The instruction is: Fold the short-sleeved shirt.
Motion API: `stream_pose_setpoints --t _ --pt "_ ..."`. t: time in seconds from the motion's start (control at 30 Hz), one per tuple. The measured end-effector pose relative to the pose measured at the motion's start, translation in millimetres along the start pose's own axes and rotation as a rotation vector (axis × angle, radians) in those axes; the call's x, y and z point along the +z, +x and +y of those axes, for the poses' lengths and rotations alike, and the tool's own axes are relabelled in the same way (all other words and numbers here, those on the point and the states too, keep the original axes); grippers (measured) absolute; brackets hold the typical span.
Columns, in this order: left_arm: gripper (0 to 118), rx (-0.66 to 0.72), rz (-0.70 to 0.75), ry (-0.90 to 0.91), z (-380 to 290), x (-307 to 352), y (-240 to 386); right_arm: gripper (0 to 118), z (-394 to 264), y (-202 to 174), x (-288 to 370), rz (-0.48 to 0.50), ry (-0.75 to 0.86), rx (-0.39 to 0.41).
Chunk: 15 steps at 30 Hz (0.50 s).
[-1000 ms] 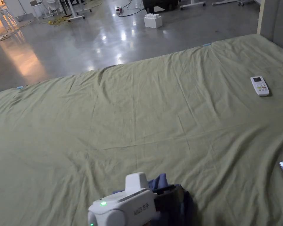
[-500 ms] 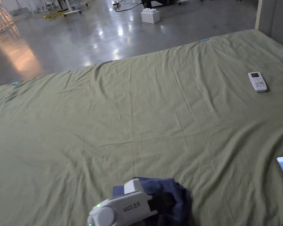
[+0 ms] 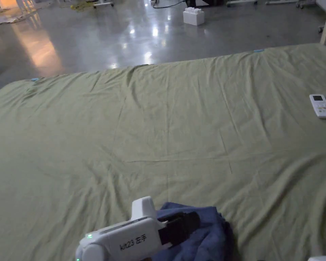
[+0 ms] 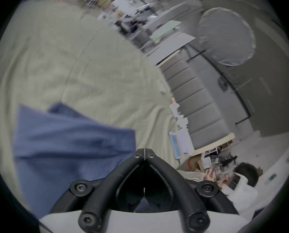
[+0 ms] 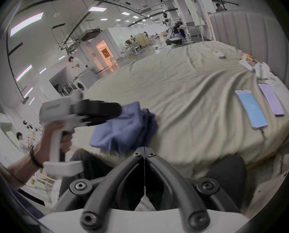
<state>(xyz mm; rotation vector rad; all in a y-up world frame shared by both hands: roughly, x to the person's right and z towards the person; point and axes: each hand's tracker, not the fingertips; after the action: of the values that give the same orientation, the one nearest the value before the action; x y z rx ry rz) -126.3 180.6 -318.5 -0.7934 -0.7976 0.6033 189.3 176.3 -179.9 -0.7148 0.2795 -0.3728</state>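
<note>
- While the blue shirt [image 3: 206,234] lies bunched on a green bedsheet [image 3: 165,136], the left gripper [image 4: 145,151] hovers beside it, jaws closed (empty).
- Right gripper [image 5: 144,150] jaws closed, holding nothing.

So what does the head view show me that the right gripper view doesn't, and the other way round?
Head view: a white block standing on the floor beyond the bed.

Right gripper view: two phones lying on the sheet, the hand holding the left gripper, the right gripper with its tongs closed, and the ceiling lights.

Both: the green sheet, the crumpled blue shirt at its near edge under the left gripper's tongs, and the white remote.
</note>
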Motion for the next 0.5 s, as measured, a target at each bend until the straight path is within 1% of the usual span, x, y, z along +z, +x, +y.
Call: stream_pose_setpoints --t 0.07,0.1,0.13,0.2,0.23,0.27,0.3,0.33,0.37,0.4,0.43,0.47,0.5 --pt "0 -0.070 0.134 0.092 10 48 -4 1 17 -11 -29 0.061 0.006 0.037" --pt "0 -0.049 0.161 0.119 14 65 -6 1 25 -18 -40 0.088 0.023 0.057" --pt "0 -0.022 0.167 0.142 15 80 -10 1 33 -23 -52 0.116 0.036 0.052" --pt "0 0.028 0.153 0.188 14 105 -19 1 43 -26 -80 0.162 0.004 0.014" --pt "0 0.061 0.163 0.192 12 112 -24 1 46 -24 -102 0.148 -0.078 -0.004" --pt "0 0.078 0.176 0.198 10 116 -29 1 46 -21 -116 0.110 -0.123 0.003" --pt "0 0.076 0.186 0.189 8 118 -36 1 43 -17 -131 0.041 -0.179 0.044" --pt "0 0.075 0.200 0.179 5 121 -40 1 38 -13 -141 -0.060 -0.233 0.078" --pt "0 0.073 0.222 0.171 2 123 -43 1 30 -6 -149 -0.121 -0.288 0.101" --pt "0 0.073 0.228 0.170 -1 124 -46 1 22 2 -157 -0.112 -0.316 0.106" --pt "1 0.081 0.212 0.172 -3 122 -51 1 15 10 -158 -0.075 -0.267 0.092" --pt "3 0.116 0.173 0.161 -4 119 -58 1 14 15 -154 -0.041 -0.192 0.071" --pt "13 0.150 0.144 0.154 -5 116 -65 1 13 17 -153 -0.034 -0.197 0.060"
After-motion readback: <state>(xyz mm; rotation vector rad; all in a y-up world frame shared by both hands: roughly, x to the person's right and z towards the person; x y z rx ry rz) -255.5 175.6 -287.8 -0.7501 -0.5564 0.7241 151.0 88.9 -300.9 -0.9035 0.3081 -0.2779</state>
